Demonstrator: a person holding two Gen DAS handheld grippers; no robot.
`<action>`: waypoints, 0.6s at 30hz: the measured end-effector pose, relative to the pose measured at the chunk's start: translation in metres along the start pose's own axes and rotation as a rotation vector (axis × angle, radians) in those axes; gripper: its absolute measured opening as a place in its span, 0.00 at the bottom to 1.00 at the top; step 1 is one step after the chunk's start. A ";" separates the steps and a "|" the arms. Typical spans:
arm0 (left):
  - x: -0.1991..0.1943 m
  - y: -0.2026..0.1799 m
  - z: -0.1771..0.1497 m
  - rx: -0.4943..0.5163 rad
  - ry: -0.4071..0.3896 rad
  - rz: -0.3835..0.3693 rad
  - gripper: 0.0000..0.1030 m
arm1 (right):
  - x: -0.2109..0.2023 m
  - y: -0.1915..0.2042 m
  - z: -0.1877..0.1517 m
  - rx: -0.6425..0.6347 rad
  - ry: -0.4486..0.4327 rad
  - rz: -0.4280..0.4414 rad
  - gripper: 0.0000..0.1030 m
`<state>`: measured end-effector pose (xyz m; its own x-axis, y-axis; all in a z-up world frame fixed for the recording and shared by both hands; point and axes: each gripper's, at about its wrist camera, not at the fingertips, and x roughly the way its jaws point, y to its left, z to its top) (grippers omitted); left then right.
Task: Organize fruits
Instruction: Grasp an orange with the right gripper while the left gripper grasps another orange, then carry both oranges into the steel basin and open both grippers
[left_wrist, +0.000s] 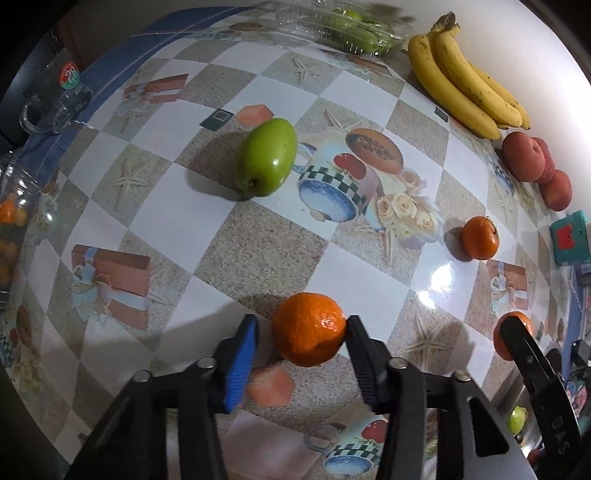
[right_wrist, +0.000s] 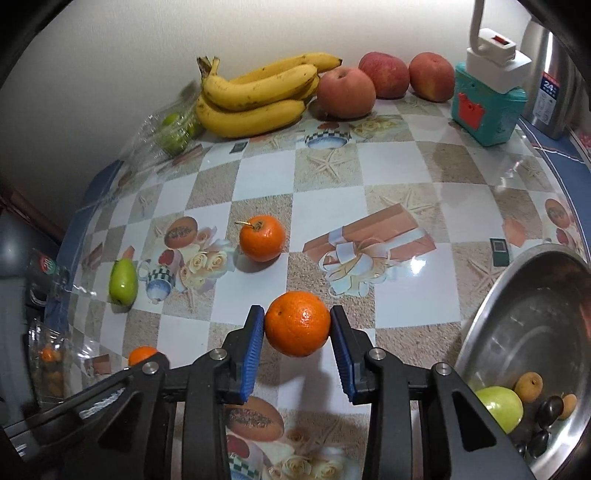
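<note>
Both claws used at once to halve trips: L claw (left_wrist: 301, 328) nearly clenched on orange (left_wrist: 308, 328), one pad short; R claw (right_wrist: 297, 325) grasping second orange (right_wrist: 297, 323), steel bowl (right_wrist: 517, 314) near.

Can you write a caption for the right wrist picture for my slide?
Right tool squeezes an orange above the checkered table, beside a metal bowl.

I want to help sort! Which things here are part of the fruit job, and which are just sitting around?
For the job: three oranges, green fruit, bananas, apples, metal bowl, both claws.

Just sitting: teal toy box, glass mug, steel kettle.
</note>
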<state>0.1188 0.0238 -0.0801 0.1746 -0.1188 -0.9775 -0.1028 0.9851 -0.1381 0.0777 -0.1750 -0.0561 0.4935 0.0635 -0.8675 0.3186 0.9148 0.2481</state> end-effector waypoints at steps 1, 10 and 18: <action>0.002 -0.001 -0.001 0.000 0.002 -0.009 0.44 | -0.003 0.000 0.000 0.002 -0.004 0.004 0.36; 0.002 -0.009 0.002 0.020 -0.012 -0.028 0.40 | -0.016 0.005 -0.007 0.010 -0.008 0.012 0.36; -0.015 -0.012 0.005 0.019 -0.036 -0.049 0.40 | -0.029 0.002 -0.018 0.061 -0.004 0.001 0.36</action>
<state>0.1225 0.0143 -0.0626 0.2139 -0.1631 -0.9632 -0.0742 0.9804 -0.1825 0.0495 -0.1680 -0.0387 0.4966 0.0625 -0.8657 0.3666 0.8890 0.2745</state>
